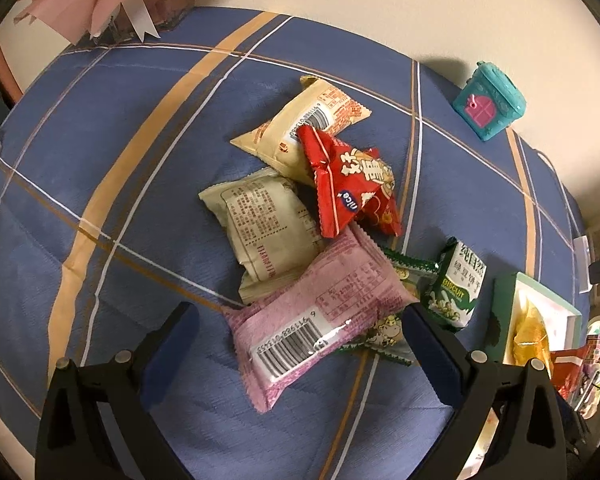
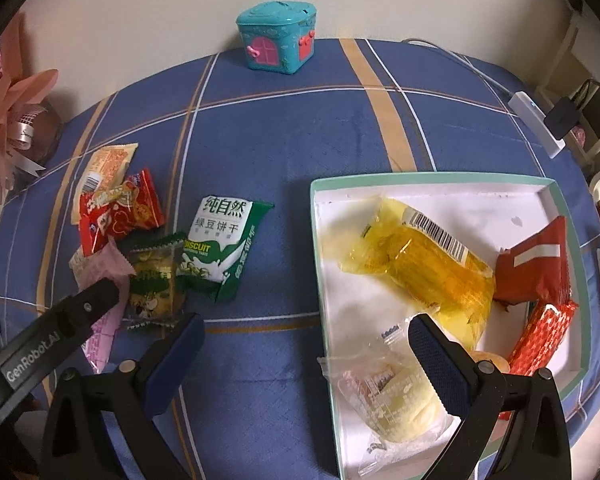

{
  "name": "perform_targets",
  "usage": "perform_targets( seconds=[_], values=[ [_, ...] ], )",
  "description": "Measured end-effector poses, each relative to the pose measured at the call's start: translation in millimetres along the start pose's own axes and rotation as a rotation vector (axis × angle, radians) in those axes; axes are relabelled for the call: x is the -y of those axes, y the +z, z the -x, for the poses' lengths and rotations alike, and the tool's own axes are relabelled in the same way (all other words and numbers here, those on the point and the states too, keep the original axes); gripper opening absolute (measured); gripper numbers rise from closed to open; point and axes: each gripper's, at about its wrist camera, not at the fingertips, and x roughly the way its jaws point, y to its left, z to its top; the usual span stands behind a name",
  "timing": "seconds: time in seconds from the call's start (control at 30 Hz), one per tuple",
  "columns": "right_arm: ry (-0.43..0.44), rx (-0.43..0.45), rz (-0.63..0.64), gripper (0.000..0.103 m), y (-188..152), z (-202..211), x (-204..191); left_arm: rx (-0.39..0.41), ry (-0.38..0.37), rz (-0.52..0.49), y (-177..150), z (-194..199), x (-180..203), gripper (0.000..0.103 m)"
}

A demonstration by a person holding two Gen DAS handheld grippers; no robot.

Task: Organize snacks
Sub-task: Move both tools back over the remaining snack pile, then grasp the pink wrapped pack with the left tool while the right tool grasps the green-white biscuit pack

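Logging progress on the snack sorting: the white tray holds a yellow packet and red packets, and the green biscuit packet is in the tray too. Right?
Not quite. The green biscuit packet lies on the blue cloth, left of the white tray, as the right wrist view shows. The yellow packet and red packets are indeed in the tray.

Six sealed snack packets [image 1: 320, 220] lie heaped on blue cloth; four more rest inside green-rimmed tray [image 2: 432, 178].
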Motion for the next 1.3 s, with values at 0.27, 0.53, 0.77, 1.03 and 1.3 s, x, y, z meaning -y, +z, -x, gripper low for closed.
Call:
perform_targets(
  seconds=[0.27, 0.53, 0.77, 1.03, 1.3],
  values=[
    [0.024, 0.004, 0.026, 0.103, 20.5, -4.8, -7.6, -0.001, -0.075, 0.048, 7.3, -3.2, -8.7, 0.101],
    [0.042, -0.007, 0.046, 0.098, 45.0, -13.7, -25.3, 0.009, -0.118, 0.102, 16.2, 2.1, -25.8, 0.101],
    [0.047, -0.034, 0.058, 0.092, 58.9, -25.4, -42.1, 0.000, -0.134, 0.102, 15.4, 1.2, -28.5, 0.100],
    [0.038, -0.070, 0.072, 0.089, 67.4, -49.6, -49.4, -0.029, -0.135, 0.084, 14.1, -5.2, -30.5, 0.100],
    [0.071, -0.092, 0.073, 0.065, 63.7, -59.7, -43.4, -0.026, -0.132, 0.040, 13.2, -5.0, -21.4, 0.100]
  ],
)
